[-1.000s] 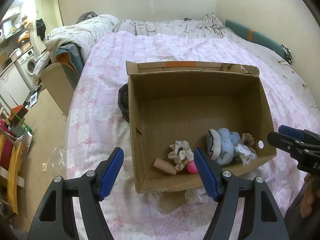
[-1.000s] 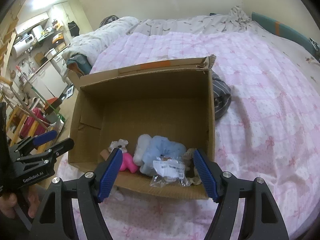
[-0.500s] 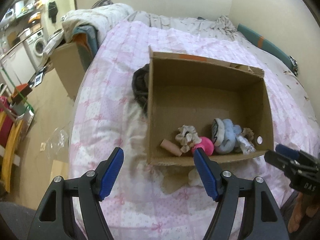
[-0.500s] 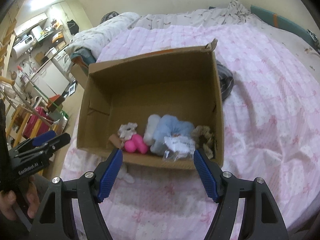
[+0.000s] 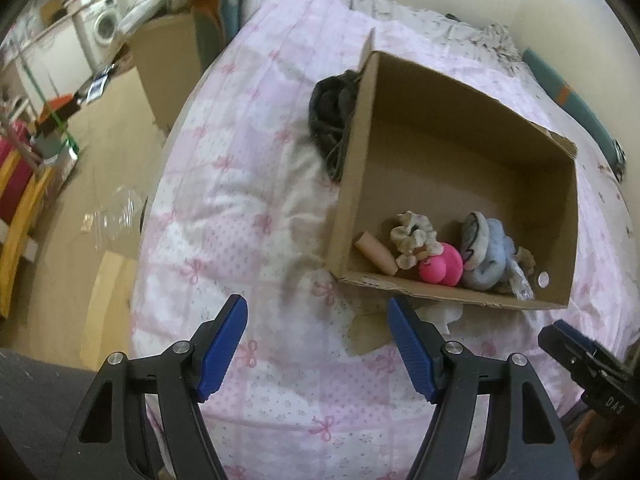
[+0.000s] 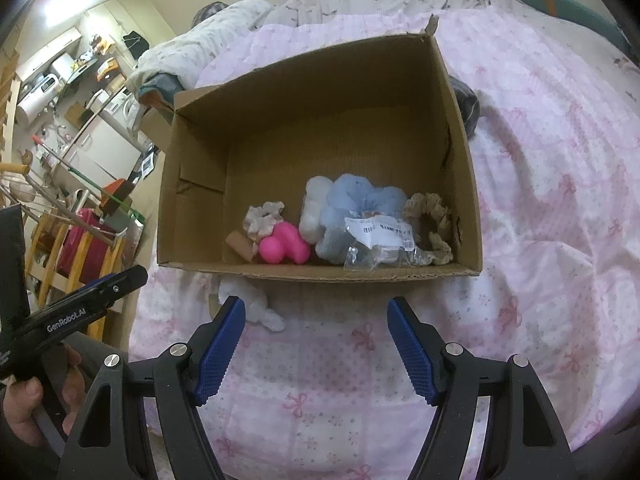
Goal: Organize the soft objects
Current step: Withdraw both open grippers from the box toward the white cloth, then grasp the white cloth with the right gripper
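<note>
Soft objects are being kept along the near wall of a cardboard box (image 6: 460, 128) on a pink quilt (image 6: 560, 200).

A pink toy (image 6: 282, 246), blue plush (image 6: 352, 204), beige scrunchie (image 6: 430, 216) and plastic packet (image 6: 376, 242) are being crowded together; a dark garment (image 5: 332, 120) is being pressed against the box's outer side. Both the left gripper (image 5: 318, 346) and right gripper (image 6: 316, 344) are being held spread apart, empty, short of the box.

Left claw (image 5: 318, 344) of black triangular arms, ribbed blue pads, silver screws, right claw (image 6: 316, 346) built alike, "GenRobot.AI" in white lettering at lower left, bare-skinned hand (image 6: 24, 412) below it
</note>
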